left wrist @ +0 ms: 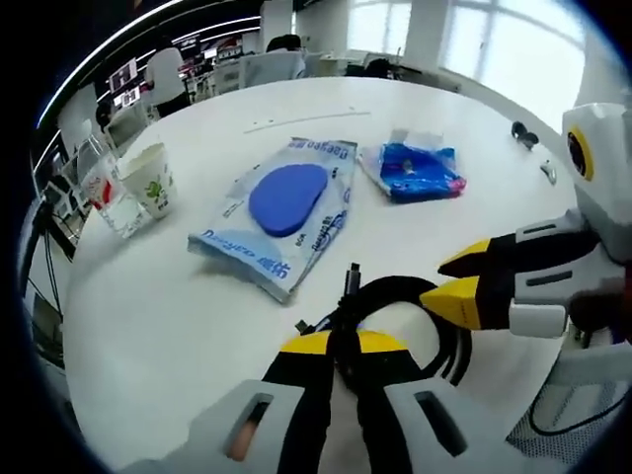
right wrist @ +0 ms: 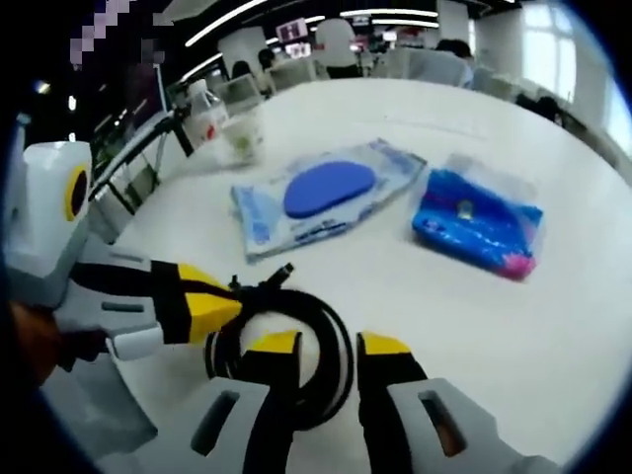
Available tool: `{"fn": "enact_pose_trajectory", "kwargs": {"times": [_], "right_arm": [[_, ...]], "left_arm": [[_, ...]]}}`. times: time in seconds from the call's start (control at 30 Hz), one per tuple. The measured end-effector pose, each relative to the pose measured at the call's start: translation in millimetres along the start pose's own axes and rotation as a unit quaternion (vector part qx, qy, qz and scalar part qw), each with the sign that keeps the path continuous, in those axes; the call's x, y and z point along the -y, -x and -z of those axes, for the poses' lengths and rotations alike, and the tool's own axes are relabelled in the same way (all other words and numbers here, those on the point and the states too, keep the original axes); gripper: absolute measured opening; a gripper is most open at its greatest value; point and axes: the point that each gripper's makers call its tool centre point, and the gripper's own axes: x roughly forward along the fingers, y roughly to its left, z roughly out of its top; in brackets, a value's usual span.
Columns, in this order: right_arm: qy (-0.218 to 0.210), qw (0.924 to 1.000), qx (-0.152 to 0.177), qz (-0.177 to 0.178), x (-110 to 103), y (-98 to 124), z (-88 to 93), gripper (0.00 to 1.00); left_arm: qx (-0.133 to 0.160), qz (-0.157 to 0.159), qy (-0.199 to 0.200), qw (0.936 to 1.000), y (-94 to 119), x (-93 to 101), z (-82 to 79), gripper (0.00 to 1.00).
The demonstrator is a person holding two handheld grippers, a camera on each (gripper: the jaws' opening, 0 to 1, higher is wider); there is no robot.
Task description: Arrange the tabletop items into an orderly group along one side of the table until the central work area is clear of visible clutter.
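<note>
A white round counter (left wrist: 178,326) stood in a bright open office. A coiled black cable (left wrist: 395,316) lay at its near edge, both claws upon it. The left claw (left wrist: 343,346) pinched the coil's strands; the right claw (right wrist: 326,346) straddled the loop, jaws part spread. This looked like the gathering step; next, carrying the coil sideward. Beyond lay a wet-wipes pack (left wrist: 281,212), a blue pouch (left wrist: 415,170), a paper cup (left wrist: 150,180).

One cable (left wrist: 415,306), two packets (left wrist: 281,212) (left wrist: 415,170), one cup (left wrist: 150,178), one bottle (left wrist: 107,193).
</note>
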Motion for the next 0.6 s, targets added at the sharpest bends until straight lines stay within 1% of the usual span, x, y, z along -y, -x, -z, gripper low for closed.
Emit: {"fn": "enact_pose_trajectory", "kwargs": {"times": [0.1,0.13,0.23,0.3,0.4,0.43,0.53,0.6], "right_arm": [[0.001,1.0000,0.010,0.001,2.0,1.6,-7.6,0.22],[0.002,0.9998,0.017,0.003,3.4,2.5,-11.5,0.24],[0.002,0.9997,0.026,0.005,7.1,4.0,-17.7,0.30],[0.005,0.9994,0.032,0.008,11.5,4.6,-21.8,0.35],[0.004,0.9990,0.040,0.019,20.7,5.5,-28.6,0.41],[0.007,0.9988,0.043,0.021,23.9,6.0,-31.6,0.42],[0.009,0.9984,0.051,0.024,30.3,7.8,-38.7,0.45],[0.013,0.9982,0.053,0.026,34.8,8.0,-42.8,0.48]], "left_arm": [[0.018,-0.006,0.005,0.9998,6.6,-4.7,-10.8,0.06],[0.023,-0.008,0.006,0.9997,8.0,-6.5,-13.5,0.06],[0.037,-0.015,0.015,0.9991,11.0,-13.5,-20.6,0.07],[0.047,-0.022,0.023,0.9984,14.2,-20.6,-26.4,0.10],[0.060,-0.019,0.037,0.9973,14.9,-26.7,-33.0,0.15],[0.065,-0.020,0.043,0.9967,15.2,-29.7,-35.3,0.19],[0.070,-0.025,0.047,0.9961,15.2,-36.6,-37.7,0.26],[0.074,-0.023,0.059,0.9953,15.2,-40.7,-38.8,0.29]]}}
